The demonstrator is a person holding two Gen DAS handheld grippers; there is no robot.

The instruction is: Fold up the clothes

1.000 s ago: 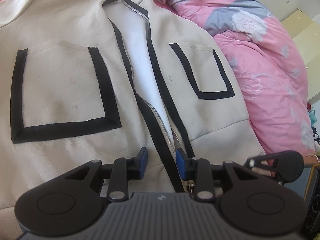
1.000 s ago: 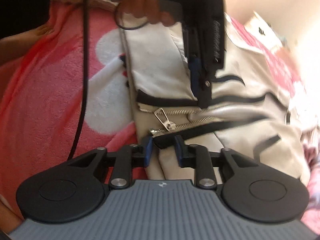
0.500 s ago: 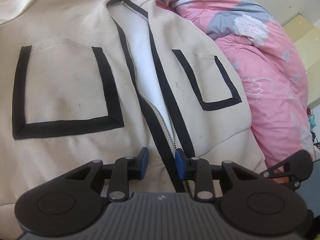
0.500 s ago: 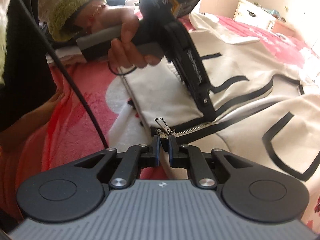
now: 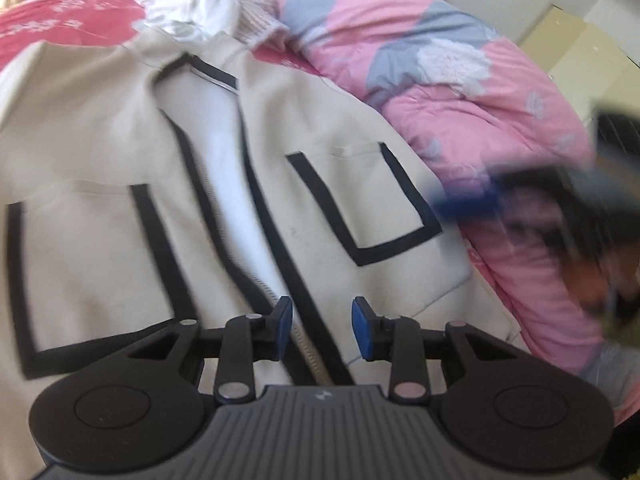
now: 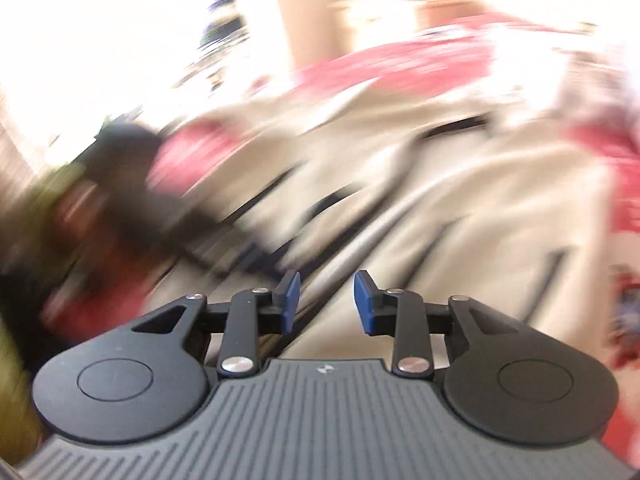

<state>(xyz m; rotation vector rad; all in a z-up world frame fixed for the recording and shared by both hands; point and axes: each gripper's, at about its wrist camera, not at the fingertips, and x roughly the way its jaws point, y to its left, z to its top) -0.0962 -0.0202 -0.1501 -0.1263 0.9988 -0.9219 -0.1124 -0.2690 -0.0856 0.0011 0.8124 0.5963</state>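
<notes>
Left gripper [image 5: 321,328] apart, empty over jacket [image 5: 100,152] hem | right gripper [image 6: 327,301] just opening, seemingly empty, blurred | jacket flat, awaiting fold toward 12 o'clock

Beige jacket [image 5: 100,152] laid flat, left gripper [image 5: 321,328] above — jaws apart, empty

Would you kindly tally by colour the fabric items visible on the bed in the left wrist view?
Beige: 1, the zip jacket with black trim
White: 1, a crumpled garment
Pink, floral: 1, the quilt
Red: 1, the bed cover
Pale pink knit: 1, a piece only partly visible
Total: 5
</notes>
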